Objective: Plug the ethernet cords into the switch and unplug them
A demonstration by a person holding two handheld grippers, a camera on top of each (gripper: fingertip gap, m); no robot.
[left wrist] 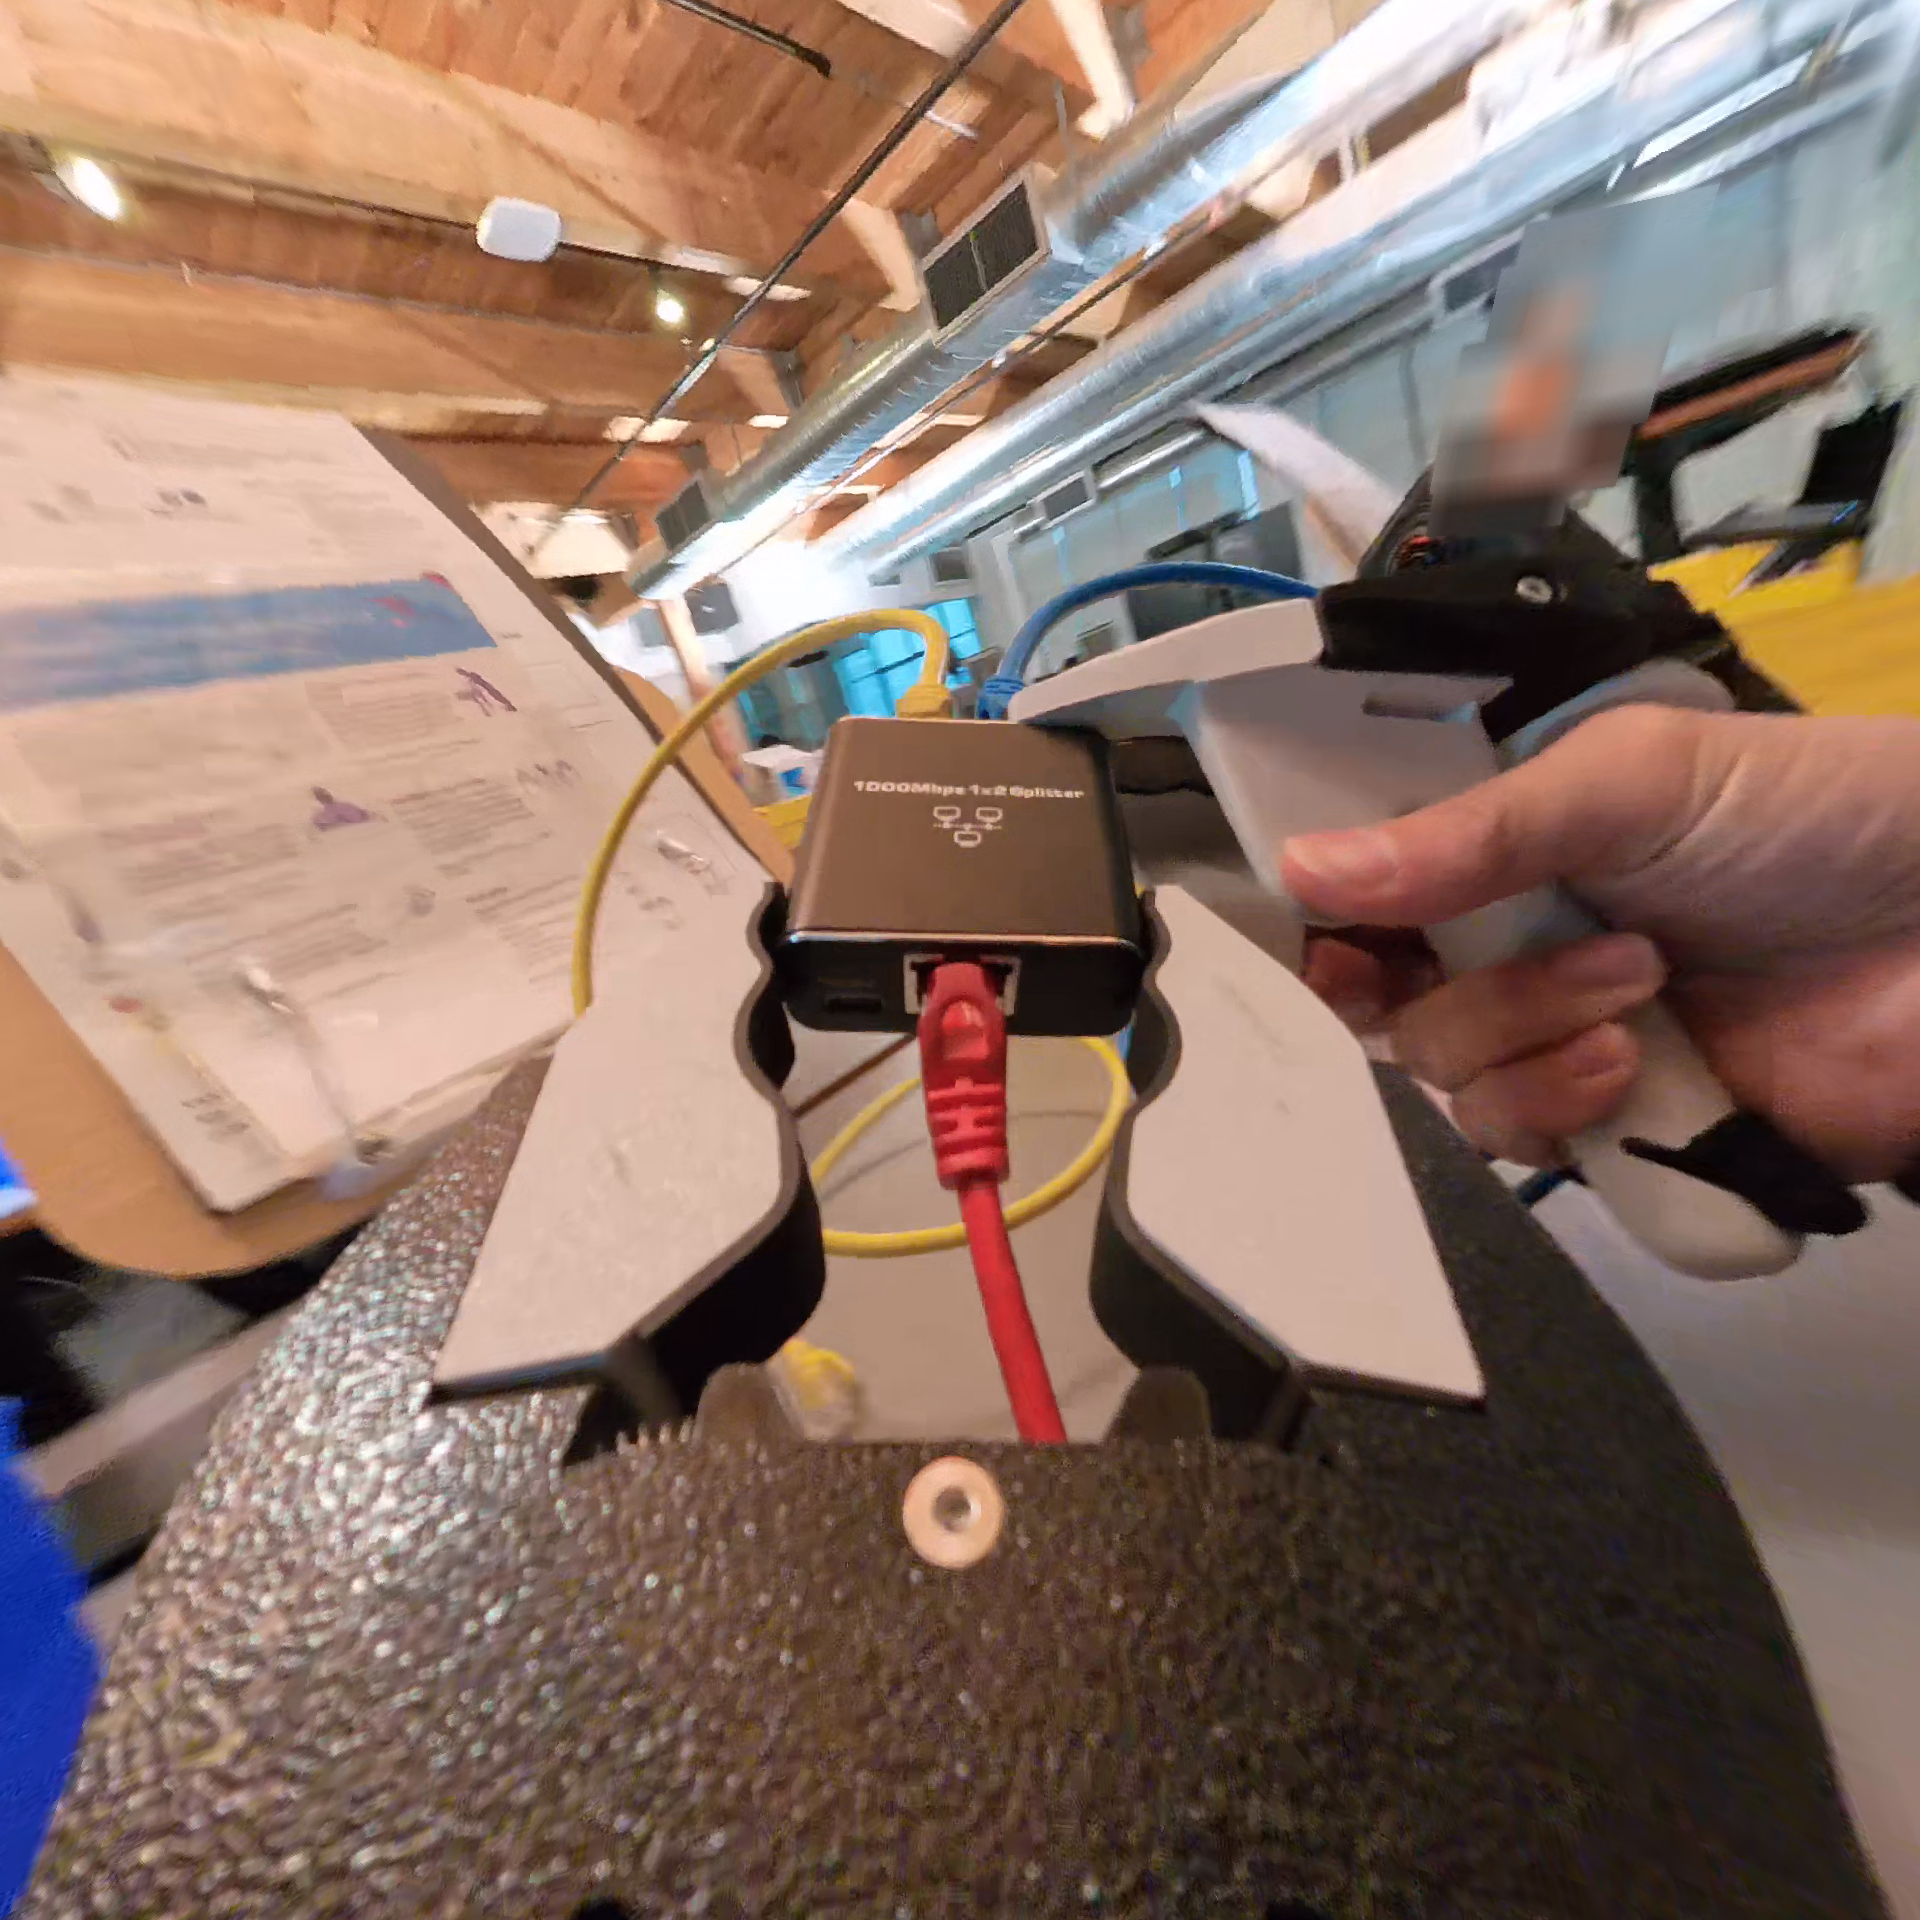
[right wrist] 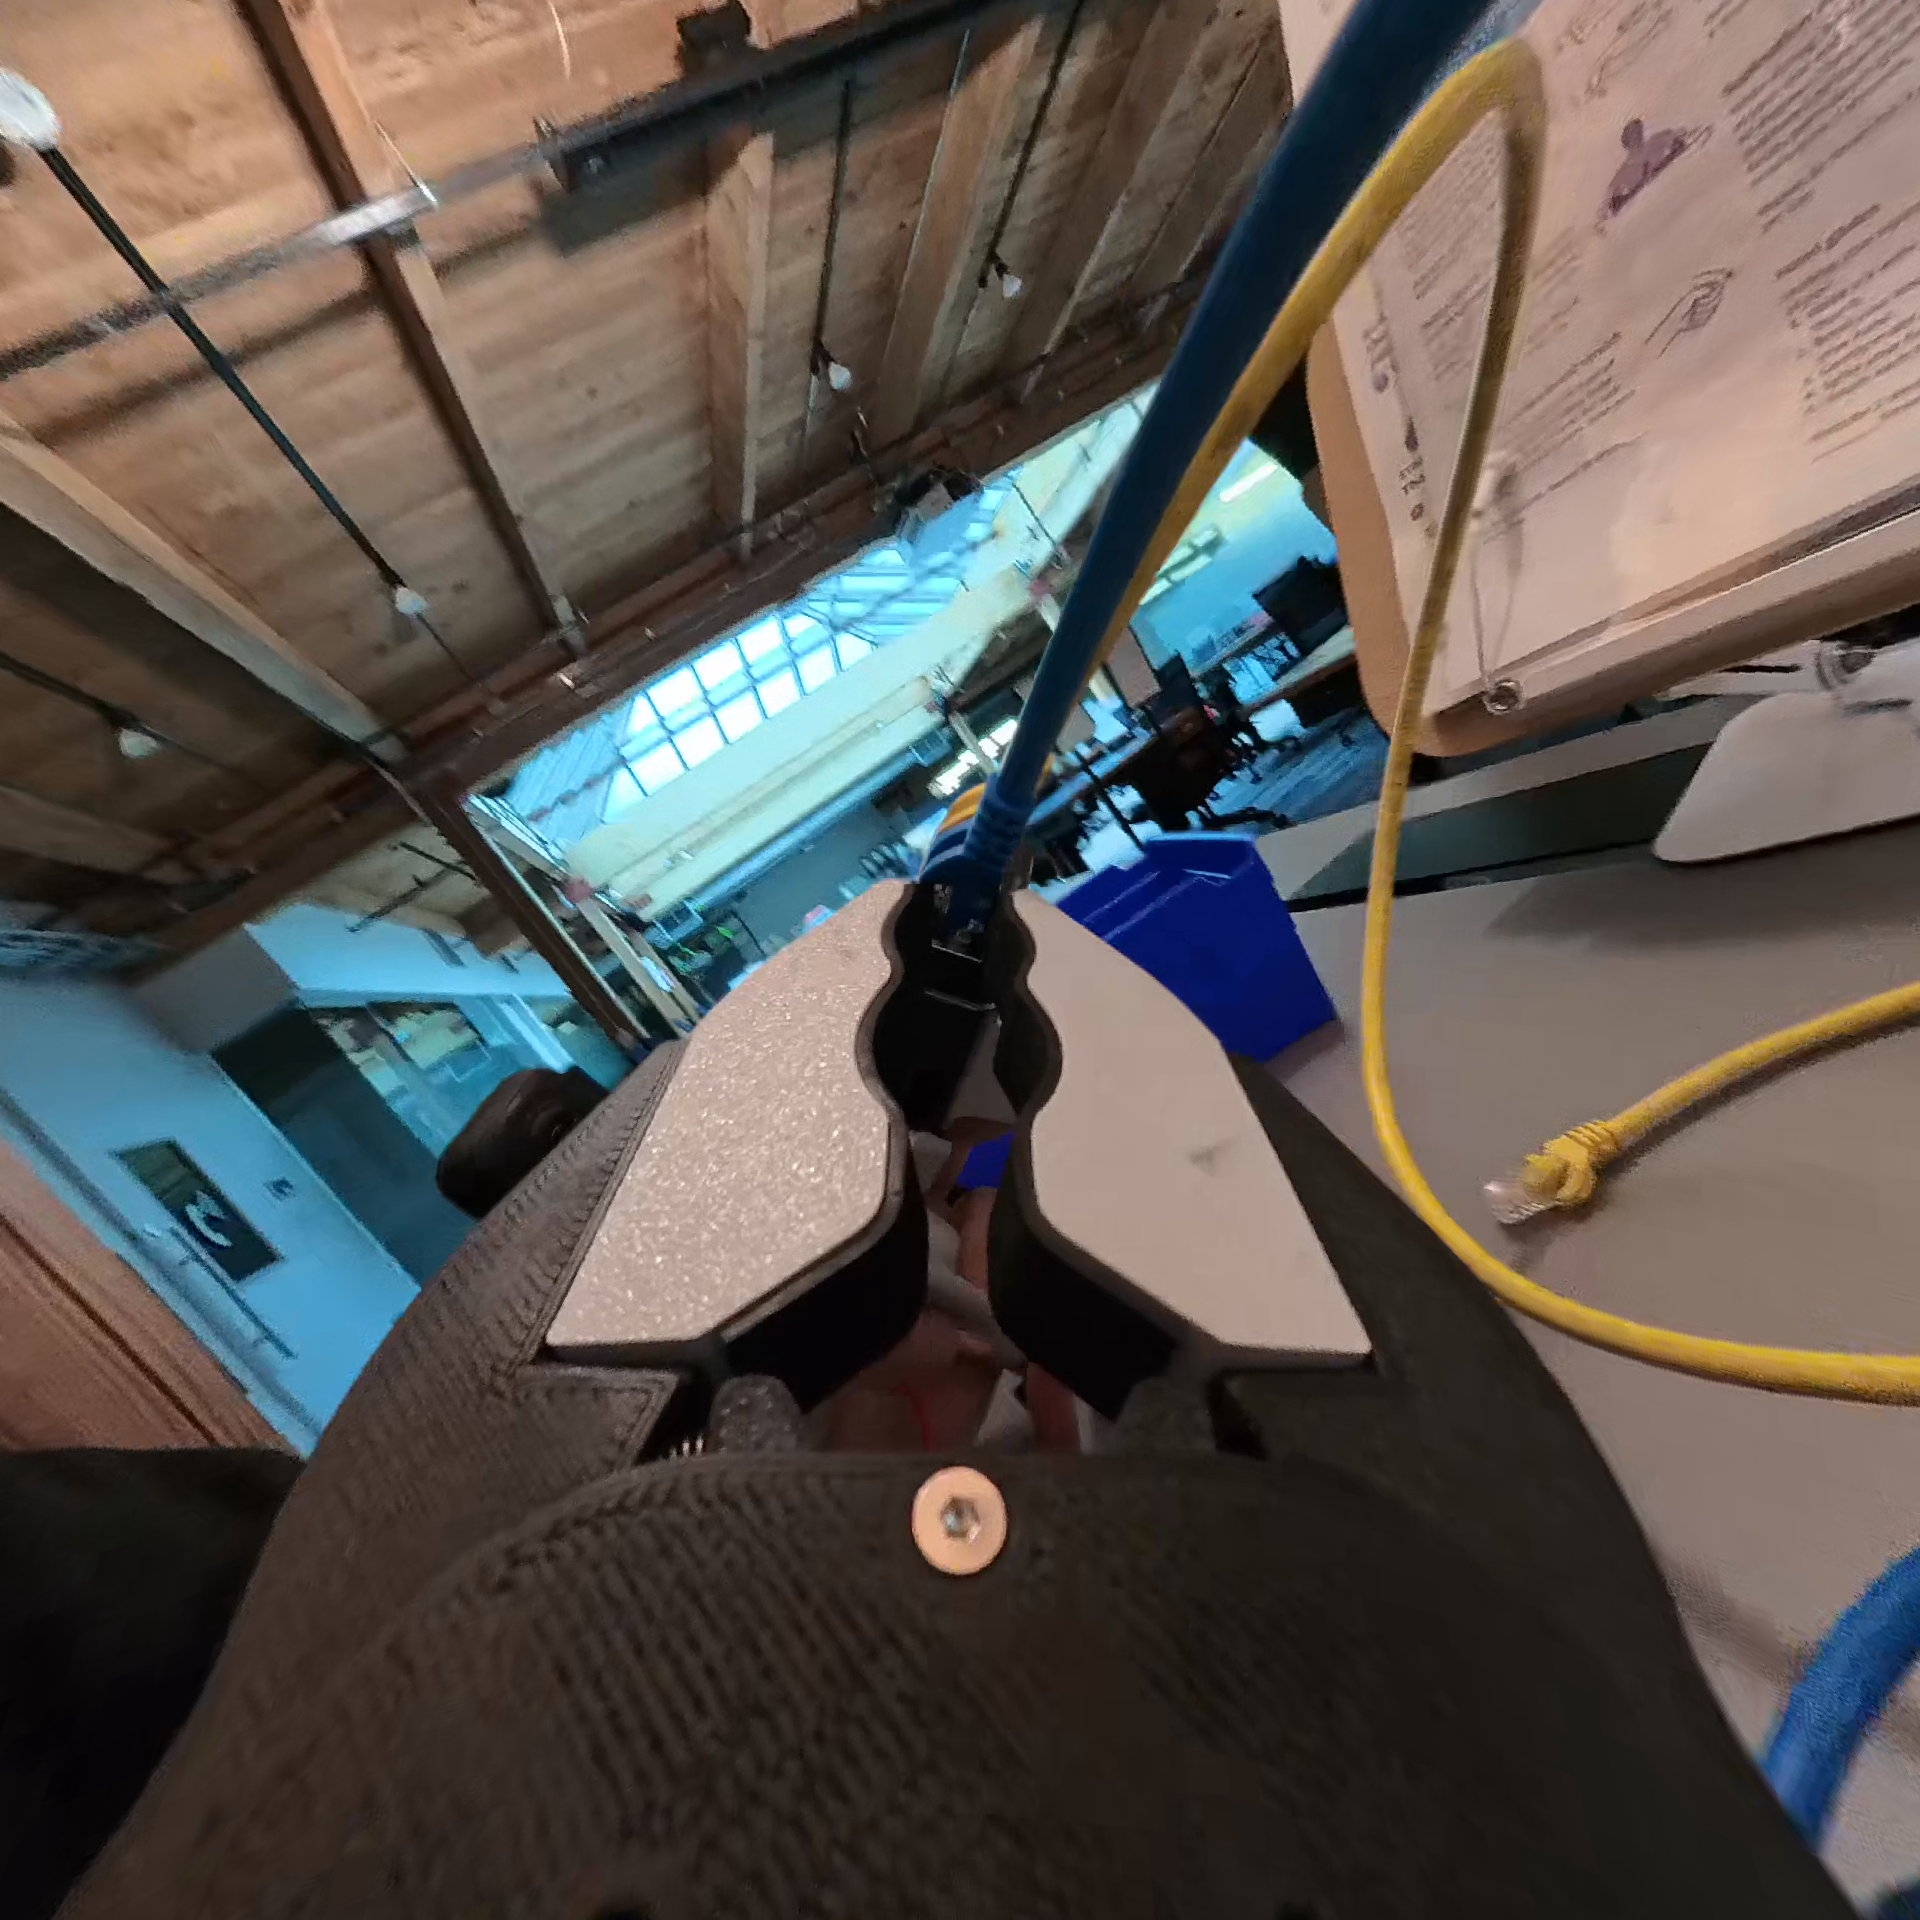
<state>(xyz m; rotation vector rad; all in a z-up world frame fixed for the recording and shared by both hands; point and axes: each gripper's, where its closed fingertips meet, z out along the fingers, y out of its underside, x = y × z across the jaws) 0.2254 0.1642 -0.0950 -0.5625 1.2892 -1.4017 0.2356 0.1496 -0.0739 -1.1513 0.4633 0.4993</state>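
My left gripper [left wrist: 961,935] is shut on the black switch [left wrist: 961,842] and holds it by its sides above the table. A red cord [left wrist: 971,1101] is plugged into its near port. A yellow cord [left wrist: 923,698] and a blue cord [left wrist: 1101,597] enter its far side. My right gripper [right wrist: 956,961], also in the left wrist view [left wrist: 1174,665] with a hand on its handle, reaches the switch's far side. It is shut on the blue cord's plug [right wrist: 971,862]; the blue cord [right wrist: 1195,416] rises from it. The port behind is hidden.
A board with printed sheets [left wrist: 260,779] leans at the left of the switch and shows in the right wrist view [right wrist: 1683,312]. The yellow cord's free plug [right wrist: 1548,1179] lies on the grey table [right wrist: 1662,1039]. A blue bin [right wrist: 1195,935] stands beyond the table edge.
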